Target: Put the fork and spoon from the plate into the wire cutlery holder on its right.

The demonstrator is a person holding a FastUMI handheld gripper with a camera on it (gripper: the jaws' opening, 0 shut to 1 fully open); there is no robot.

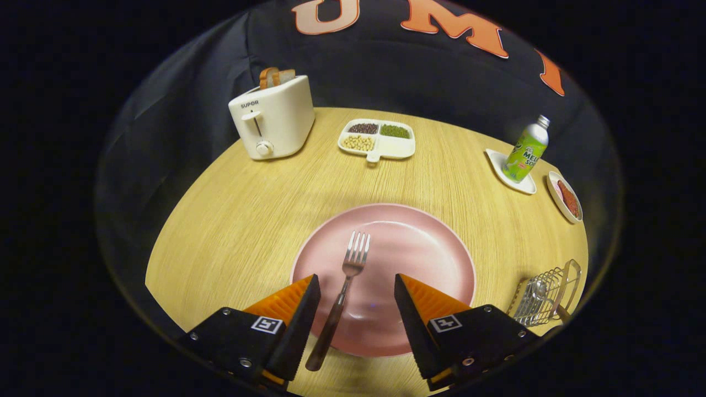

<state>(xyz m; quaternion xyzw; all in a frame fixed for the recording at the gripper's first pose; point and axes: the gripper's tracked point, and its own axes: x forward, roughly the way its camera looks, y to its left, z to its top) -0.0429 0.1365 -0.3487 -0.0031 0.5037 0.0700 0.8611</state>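
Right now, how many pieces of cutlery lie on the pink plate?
1: a dark-handled metal fork lies on the round pink plate, between the open gripper fingers. The wire cutlery holder to the right may hide a spoon.

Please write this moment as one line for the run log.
tool: open, fingers either side of fork handle | fork: lying on pink plate | wire cutlery holder: right of plate | spoon: not seen on plate
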